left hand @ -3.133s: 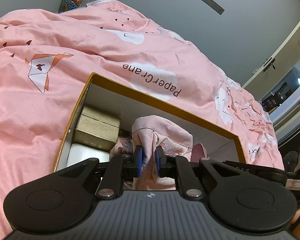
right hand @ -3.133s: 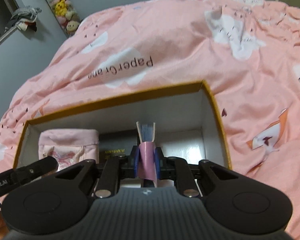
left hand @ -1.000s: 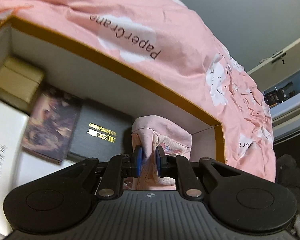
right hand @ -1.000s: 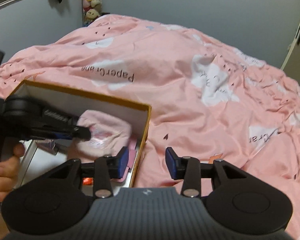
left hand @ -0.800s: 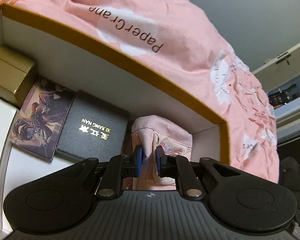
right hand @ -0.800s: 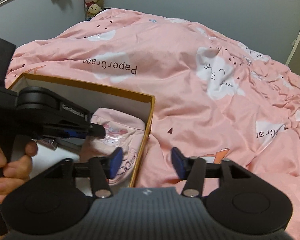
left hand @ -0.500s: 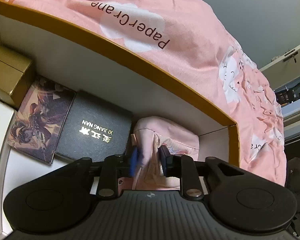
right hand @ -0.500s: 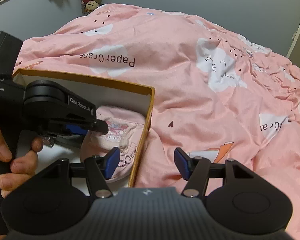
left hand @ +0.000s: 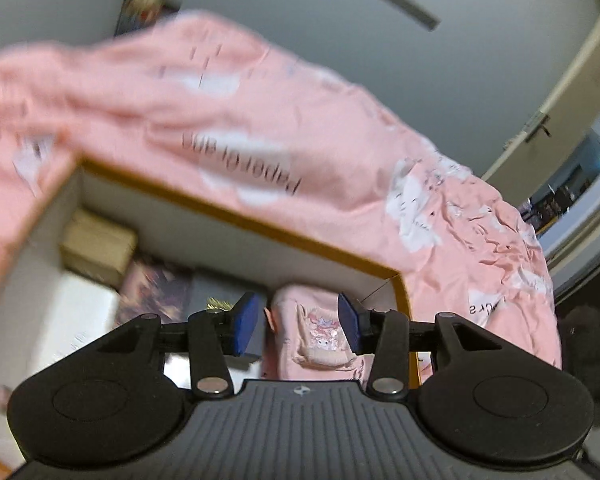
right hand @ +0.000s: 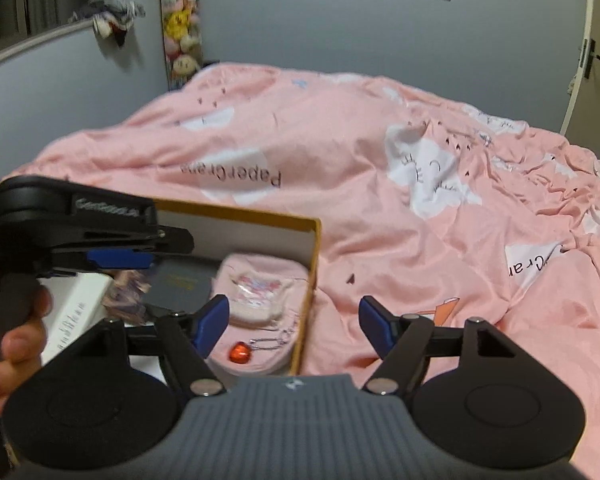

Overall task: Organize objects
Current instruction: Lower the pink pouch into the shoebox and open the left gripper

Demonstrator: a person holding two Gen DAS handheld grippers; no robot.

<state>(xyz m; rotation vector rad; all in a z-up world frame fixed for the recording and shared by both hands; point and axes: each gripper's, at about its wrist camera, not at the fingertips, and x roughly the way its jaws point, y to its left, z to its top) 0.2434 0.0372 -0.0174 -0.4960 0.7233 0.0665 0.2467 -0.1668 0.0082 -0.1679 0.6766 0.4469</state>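
Pink fabric pouch (left hand: 320, 332) sits in the right-hand corner of the box (left hand: 236, 216), soft and slumped, cartoon print on its face, a small chain with a red bead (right hand: 240, 353) trailing off its near end. Left gripper (left hand: 298, 322) is just above and behind it, pointing down at it; jaws opening, blue pads (left hand: 244, 322) clear of the cloth on both sides, so the pouch is released and lying free, though in line with the gap. Right gripper (right hand: 294, 326) hangs over the box's right wall (right hand: 306, 292), jaws also opening and holding nothing; pouch is down-left of it, quilt (right hand: 380, 208) down-right. Left one is nearer the pouch. Pouch long axis looks roughly near-to-far along that right wall, but the cloth is crumpled, so only a rough read. Box is rigid card, white inside, mustard-yellow rim, on a soft wrinkled pink quilt with white cloud prints. Other contents, flat and hard-edged: dark box with gold lettering (right hand: 180, 282) beside the pouch, illustrated card or booklet (left hand: 154, 292) left of that, tan carton (left hand: 96, 246) in the far-left corner, white box (right hand: 74, 320) at near left. Left view is motion-blurred, so fine detail there is unreliable. My read: pouch is placed, and nothing loose shows on the quilt to fetch next.
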